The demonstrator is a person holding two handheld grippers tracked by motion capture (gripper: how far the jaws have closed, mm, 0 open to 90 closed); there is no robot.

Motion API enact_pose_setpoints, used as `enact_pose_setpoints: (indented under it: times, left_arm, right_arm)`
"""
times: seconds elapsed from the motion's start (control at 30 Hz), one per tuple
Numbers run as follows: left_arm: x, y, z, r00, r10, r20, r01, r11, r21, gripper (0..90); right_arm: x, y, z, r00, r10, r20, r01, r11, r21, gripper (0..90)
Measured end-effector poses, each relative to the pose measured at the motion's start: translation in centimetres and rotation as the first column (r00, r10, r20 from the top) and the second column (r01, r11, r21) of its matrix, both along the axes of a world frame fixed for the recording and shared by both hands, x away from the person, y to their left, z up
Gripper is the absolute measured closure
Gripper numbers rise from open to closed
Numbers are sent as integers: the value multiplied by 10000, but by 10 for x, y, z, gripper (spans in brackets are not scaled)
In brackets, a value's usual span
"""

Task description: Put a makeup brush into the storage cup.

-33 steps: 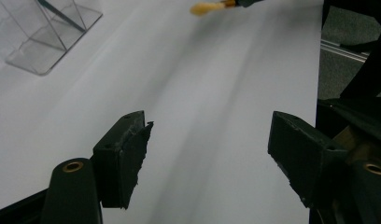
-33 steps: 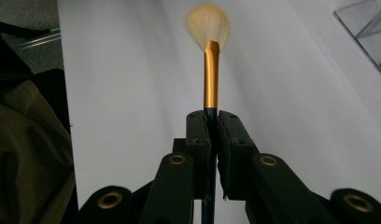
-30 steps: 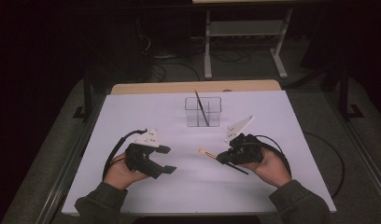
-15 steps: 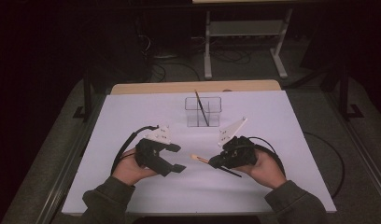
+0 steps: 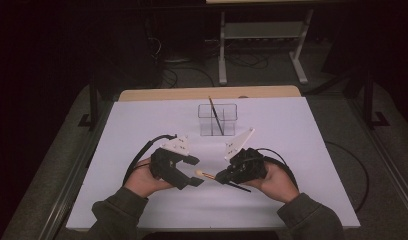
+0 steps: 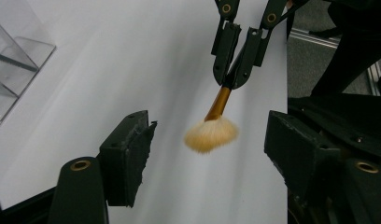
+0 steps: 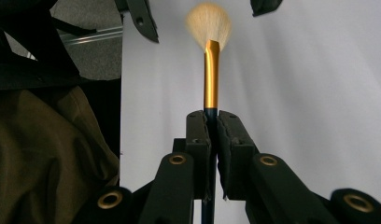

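A makeup brush (image 5: pixel 204 174) with a gold ferrule and a cream bristle head (image 7: pixel 208 23) is held level above the white table sheet (image 5: pixel 302 145). My right gripper (image 5: pixel 221 176) is shut on its dark handle just behind the ferrule (image 7: pixel 211 114). My left gripper (image 5: pixel 196 171) faces it from the left, open. In the left gripper view the bristle head (image 6: pixel 212 133) floats between the two wide-apart jaws without touching either pad (image 6: pixel 132 154).
A clear acrylic holder (image 5: pixel 218 120) stands at the back middle of the sheet with a thin dark brush (image 5: pixel 215 114) leaning in it. A corner of the holder (image 6: pixel 16 60) lies to the left gripper's upper left. Cables trail from both grippers.
Both hands have drawn together near the table's front. The right gripper carried the brush leftward, and its bristle head now sits between the left gripper's open jaws.
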State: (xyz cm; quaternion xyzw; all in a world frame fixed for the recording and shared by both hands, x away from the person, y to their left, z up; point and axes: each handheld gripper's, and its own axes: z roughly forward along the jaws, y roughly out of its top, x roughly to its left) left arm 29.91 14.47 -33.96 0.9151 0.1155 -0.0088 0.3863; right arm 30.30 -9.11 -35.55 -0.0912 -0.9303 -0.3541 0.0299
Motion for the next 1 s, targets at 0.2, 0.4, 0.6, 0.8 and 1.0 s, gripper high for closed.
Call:
enact_pose_setpoints:
  times: [0.2,0.4,0.6,0.8,1.0]
  left_arm:
    - [0,-4,0,9992,-388,43,387,9992,129,382]
    - [-1,-5,-1,9979,-642,-133,643,9979,91,486]
    - [-1,-5,-2,9964,-818,-206,820,9966,118,572]
    - [-2,-6,-3,9950,-958,-277,960,9954,77,649]
    - [-2,-5,-2,9932,-1108,-355,1110,9938,55,707]
  right_arm:
    - [-2,7,3,9996,293,13,-294,9995,69,827]
    - [-3,12,5,9990,441,-9,-441,9990,103,827]
    - [-4,13,5,9985,550,-20,-550,9983,179,827]
    - [-5,14,5,9980,628,-11,-628,9979,170,826]
    - [-5,15,5,9974,715,27,-716,9973,165,826]
